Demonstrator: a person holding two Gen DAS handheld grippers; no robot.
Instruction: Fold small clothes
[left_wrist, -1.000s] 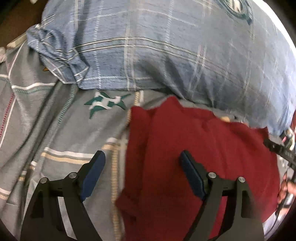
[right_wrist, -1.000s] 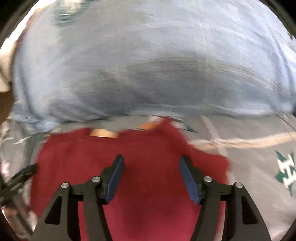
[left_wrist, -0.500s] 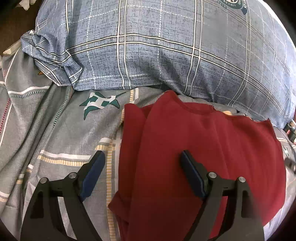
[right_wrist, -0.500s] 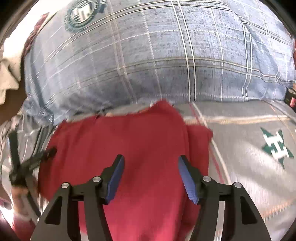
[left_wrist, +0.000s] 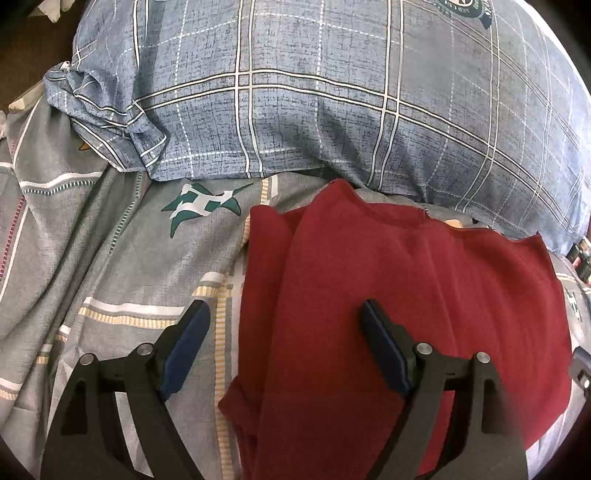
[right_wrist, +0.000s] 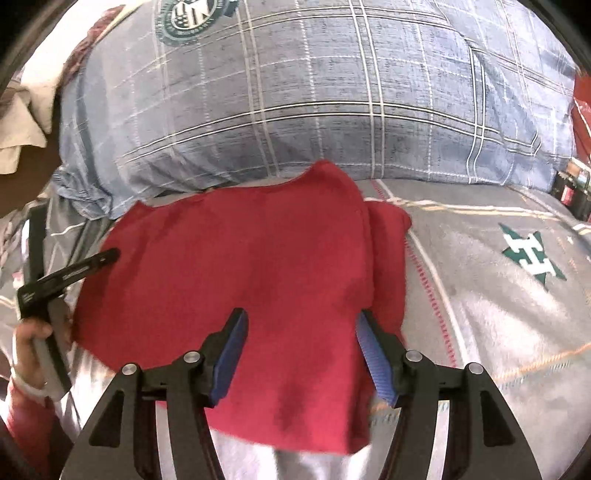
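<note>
A small dark red shirt (left_wrist: 424, 302) lies flat on the grey patterned bedsheet (left_wrist: 122, 266), partly folded, with a doubled layer along one side. It also shows in the right wrist view (right_wrist: 251, 273). My left gripper (left_wrist: 284, 325) is open and empty, hovering over the shirt's left edge. My right gripper (right_wrist: 301, 332) is open and empty above the shirt's near right part. The left gripper's tip (right_wrist: 74, 271) shows at the shirt's left edge in the right wrist view, held by a hand (right_wrist: 27, 343).
A large blue plaid pillow (left_wrist: 332, 96) lies right behind the shirt and touches its collar end; it also shows in the right wrist view (right_wrist: 314, 88). Green star logos (right_wrist: 532, 254) mark the sheet. Beige cloth (right_wrist: 18, 125) sits at far left.
Both grippers have drawn back slightly from the shirt. The views have steadied from blur. The shirt lies still and both grippers stay open.
</note>
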